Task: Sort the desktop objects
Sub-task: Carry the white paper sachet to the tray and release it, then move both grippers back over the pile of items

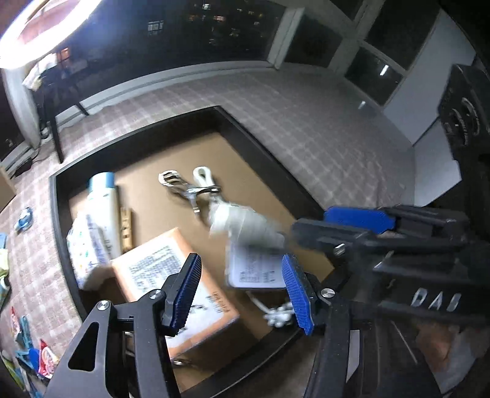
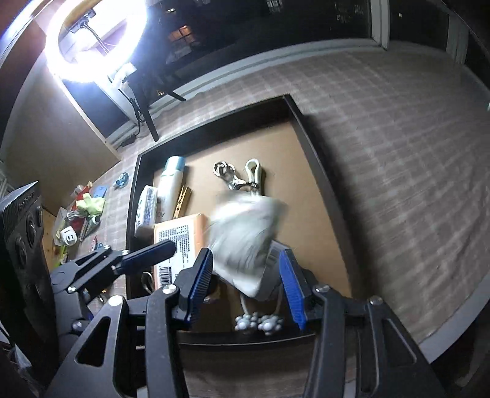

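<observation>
Over the black tray (image 2: 324, 171) on the checked tabletop (image 2: 398, 159), a blurred white pouch (image 2: 245, 235) lies with its long axis toward the near rim (outline smeared); both tools, left (image 1: 242, 294) and right (image 2: 248, 287), gape, gripping nothing.

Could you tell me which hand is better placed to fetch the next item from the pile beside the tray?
Probably left: the left tool, open and empty, hangs nearer the pile than the right tool, which is across the tray.

A glaring ring light (image 2: 98, 39) stands beside dark night windows (image 1: 232, 27), above a checked tablecloth (image 2: 398, 137).
</observation>
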Action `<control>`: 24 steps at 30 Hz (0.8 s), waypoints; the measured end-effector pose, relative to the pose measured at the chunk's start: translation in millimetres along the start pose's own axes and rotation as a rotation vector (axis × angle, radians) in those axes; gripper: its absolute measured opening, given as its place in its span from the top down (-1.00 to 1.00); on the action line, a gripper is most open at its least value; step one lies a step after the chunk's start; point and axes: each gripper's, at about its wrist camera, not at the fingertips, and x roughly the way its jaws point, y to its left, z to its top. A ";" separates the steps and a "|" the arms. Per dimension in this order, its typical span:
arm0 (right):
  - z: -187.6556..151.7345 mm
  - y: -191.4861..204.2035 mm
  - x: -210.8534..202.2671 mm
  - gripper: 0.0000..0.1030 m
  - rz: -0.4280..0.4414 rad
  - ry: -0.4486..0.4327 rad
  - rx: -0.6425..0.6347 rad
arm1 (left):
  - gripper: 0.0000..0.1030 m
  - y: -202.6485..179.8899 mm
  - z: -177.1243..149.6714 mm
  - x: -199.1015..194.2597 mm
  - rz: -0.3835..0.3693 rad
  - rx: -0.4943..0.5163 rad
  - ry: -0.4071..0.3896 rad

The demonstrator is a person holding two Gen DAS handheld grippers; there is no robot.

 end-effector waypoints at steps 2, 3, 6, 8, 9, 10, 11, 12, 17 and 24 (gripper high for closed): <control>2.3 3.7 -1.3 0.09 -0.026 -0.021 -0.022 | -0.02 13.5 -1.3 -5.0 0.006 -0.035 -0.010; 2.8 6.9 -1.4 0.09 -0.027 -0.025 -0.035 | -0.02 17.5 -2.7 -7.0 0.006 -0.045 -0.011; 4.5 19.0 0.9 0.09 -0.010 -0.025 -0.073 | -0.02 34.8 -11.5 -19.8 0.030 -0.077 -0.024; 1.9 32.6 2.2 0.09 0.002 -0.029 -0.114 | -0.02 46.5 -18.3 -28.3 0.053 -0.094 -0.033; 1.8 40.1 3.8 0.09 0.007 -0.029 -0.135 | -0.02 54.6 -24.7 -32.3 0.066 -0.106 -0.036; 0.6 49.1 5.2 0.08 0.016 -0.028 -0.159 | -0.02 63.1 -29.9 -36.0 0.079 -0.121 -0.037; -0.7 58.5 7.0 0.08 0.026 -0.024 -0.184 | -0.02 73.1 -36.8 -40.3 0.093 -0.140 -0.039; -2.0 67.1 8.6 0.08 0.036 -0.019 -0.205 | -0.02 82.1 -43.4 -44.4 0.105 -0.158 -0.041; -15.5 119.5 24.0 0.08 0.111 0.025 -0.310 | -0.02 144.3 -92.1 -75.5 0.196 -0.290 -0.048; -53.0 206.9 46.4 0.09 0.201 0.095 -0.457 | -0.02 225.4 -180.6 -126.6 0.326 -0.501 -0.066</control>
